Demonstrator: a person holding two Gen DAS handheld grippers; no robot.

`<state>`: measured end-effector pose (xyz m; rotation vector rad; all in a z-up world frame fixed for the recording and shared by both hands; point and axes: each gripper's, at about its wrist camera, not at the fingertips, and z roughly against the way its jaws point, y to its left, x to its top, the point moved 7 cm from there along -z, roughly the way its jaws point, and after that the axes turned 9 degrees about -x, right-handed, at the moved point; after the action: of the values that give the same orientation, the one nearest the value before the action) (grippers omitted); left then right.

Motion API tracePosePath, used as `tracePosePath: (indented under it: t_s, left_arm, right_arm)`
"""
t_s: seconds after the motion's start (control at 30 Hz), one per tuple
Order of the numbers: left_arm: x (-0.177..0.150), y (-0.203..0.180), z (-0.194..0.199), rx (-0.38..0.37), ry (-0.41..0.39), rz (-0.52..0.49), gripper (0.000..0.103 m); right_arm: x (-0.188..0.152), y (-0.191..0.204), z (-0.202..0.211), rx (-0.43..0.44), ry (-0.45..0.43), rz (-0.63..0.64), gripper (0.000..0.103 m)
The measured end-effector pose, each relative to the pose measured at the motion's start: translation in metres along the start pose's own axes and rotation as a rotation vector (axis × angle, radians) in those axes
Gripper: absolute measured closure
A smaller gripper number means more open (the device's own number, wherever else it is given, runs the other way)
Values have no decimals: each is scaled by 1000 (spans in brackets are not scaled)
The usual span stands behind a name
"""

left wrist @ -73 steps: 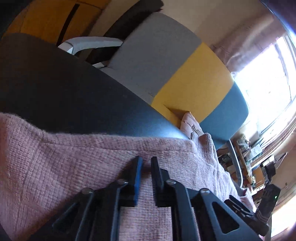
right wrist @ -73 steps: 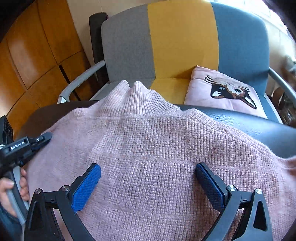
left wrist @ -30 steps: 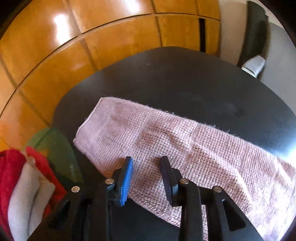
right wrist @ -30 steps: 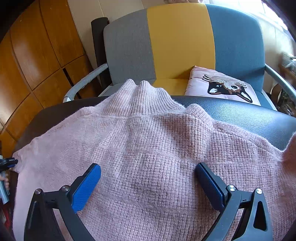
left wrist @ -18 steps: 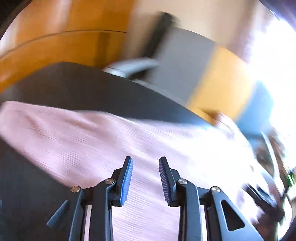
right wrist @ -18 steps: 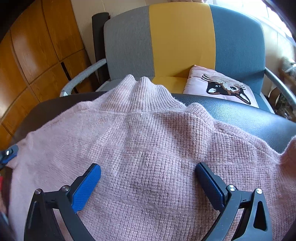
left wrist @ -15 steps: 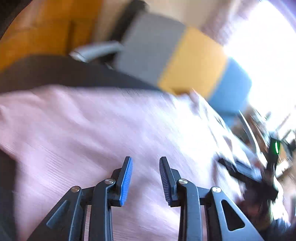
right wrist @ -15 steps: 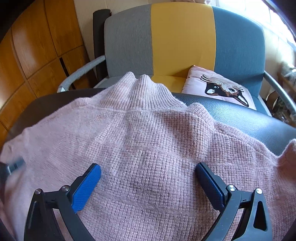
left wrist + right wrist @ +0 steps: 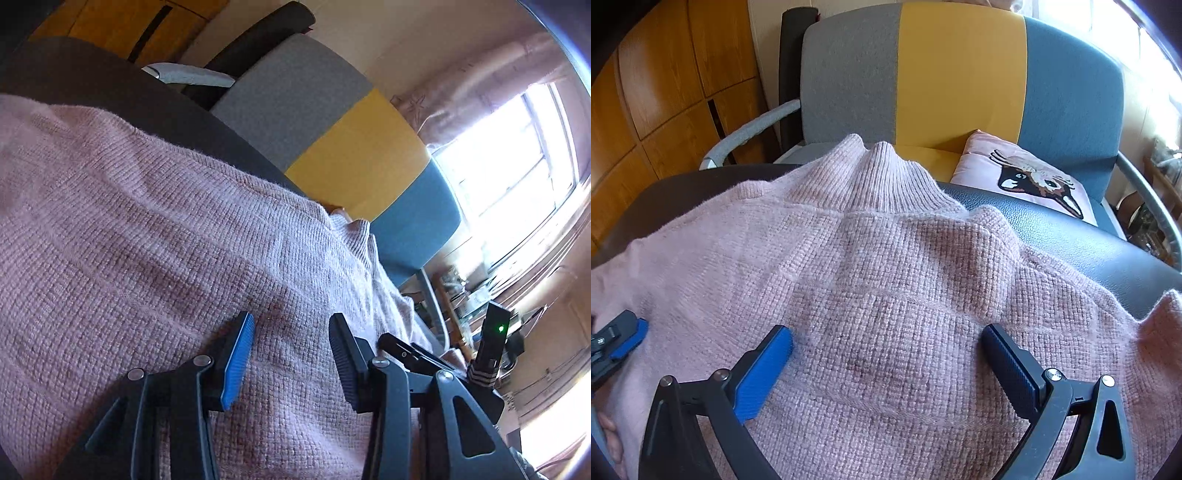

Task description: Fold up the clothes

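Right wrist view: a pink sweater (image 9: 886, 295) lies spread on the dark bench (image 9: 1071, 236); a striped armchair (image 9: 960, 74) with a cushion (image 9: 1027, 177) stands behind. Right fingers (image 9: 768, 365) gape wide over the knit, empty; left fingers (image 9: 236, 365) are opening, clamping nothing.

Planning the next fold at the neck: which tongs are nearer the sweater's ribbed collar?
Right. The right tongs sit over the chest just below the collar; the left tongs, jaws opening, are out at the sweater's left side.

Two close wrist views, shared sweater (image 9: 155, 236)
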<state>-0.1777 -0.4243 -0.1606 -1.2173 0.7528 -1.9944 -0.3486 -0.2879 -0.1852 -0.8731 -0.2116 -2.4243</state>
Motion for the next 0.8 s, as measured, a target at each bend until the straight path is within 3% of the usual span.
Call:
tracePosePath:
  t_s: [0.1,0.2,0.33,0.43,0.6,0.8]
  left_arm:
    - [10,4,3,-3,-10,11,66]
    - [6,7,5,-9,-14,16,66]
    - [1,4,7,-9,-19,23,66]
    - [0,3,15,-8,-19,25,67]
    - [-2,3,27,-8,-21,26,67]
    - [1,7,31,-4,-19,23,67]
  right_arm:
    - [2,-7,4,71,-10,-55,0]
    - [4,-22,11,217,-15,-163,0]
    - [4,-54,28,359,65,-282,0]
    - [6,-95,60,366,18,-305,0]
    - [6,-207,114,298,-95,-418,0]
    - [-16,-373,142,179,-145,-783,0]
